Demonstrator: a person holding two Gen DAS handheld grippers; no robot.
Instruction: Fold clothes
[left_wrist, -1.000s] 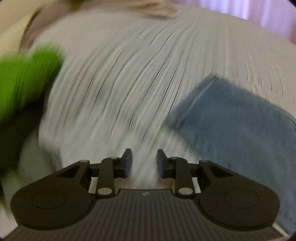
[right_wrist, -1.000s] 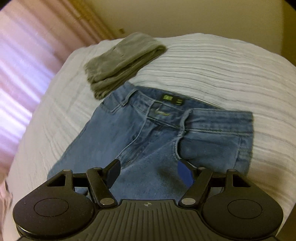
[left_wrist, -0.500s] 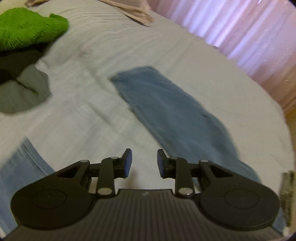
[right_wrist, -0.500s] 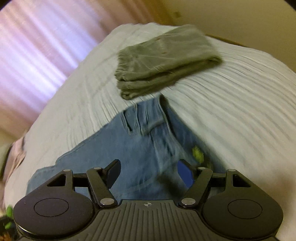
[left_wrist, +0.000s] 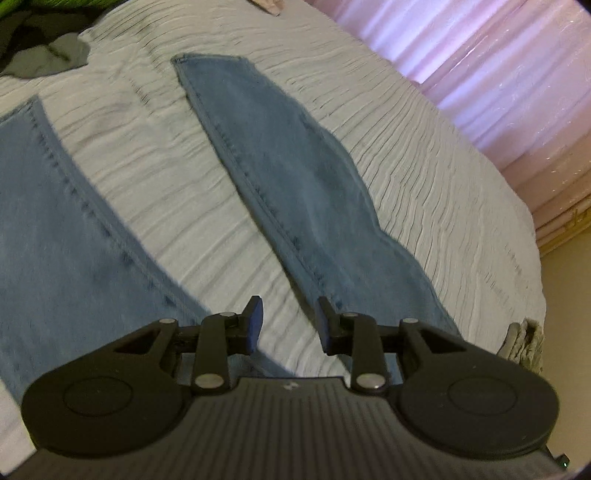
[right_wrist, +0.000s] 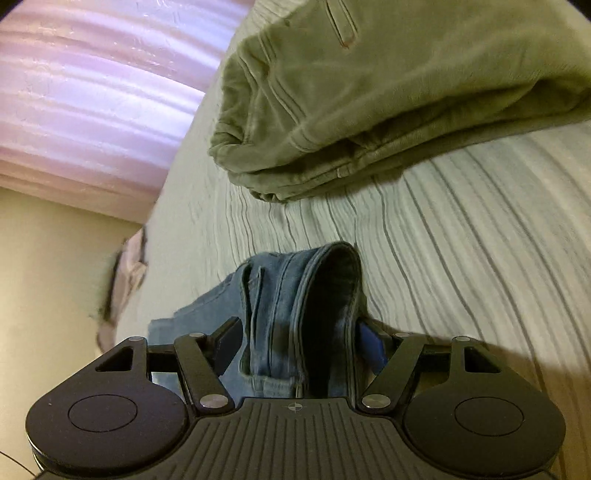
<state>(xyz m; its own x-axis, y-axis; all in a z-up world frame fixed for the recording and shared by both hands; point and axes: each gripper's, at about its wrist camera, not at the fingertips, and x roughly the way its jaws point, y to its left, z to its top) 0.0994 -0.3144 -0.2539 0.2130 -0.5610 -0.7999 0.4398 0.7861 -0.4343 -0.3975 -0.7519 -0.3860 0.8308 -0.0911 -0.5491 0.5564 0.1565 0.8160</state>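
Blue jeans (left_wrist: 295, 177) lie spread on the bed, one leg running up the middle of the left wrist view, the other leg (left_wrist: 55, 206) at the left. My left gripper (left_wrist: 290, 321) is open and empty, low over the bedding between the two legs near the crotch. In the right wrist view the jeans' waistband (right_wrist: 314, 295) stands bunched between the fingers of my right gripper (right_wrist: 301, 341). The jaws are wide, around the fabric but not pressed on it.
The bed has a light ribbed cover (left_wrist: 424, 147). A folded olive-grey garment (right_wrist: 388, 92) lies just beyond the waistband. Dark and green clothes (left_wrist: 40, 48) sit at the far left corner. Pink curtains (left_wrist: 498, 66) hang past the bed edge.
My left gripper swung toward the jeans' legs and came lower over the bed. My right gripper moved down onto the waistband, which now sits between its fingers.
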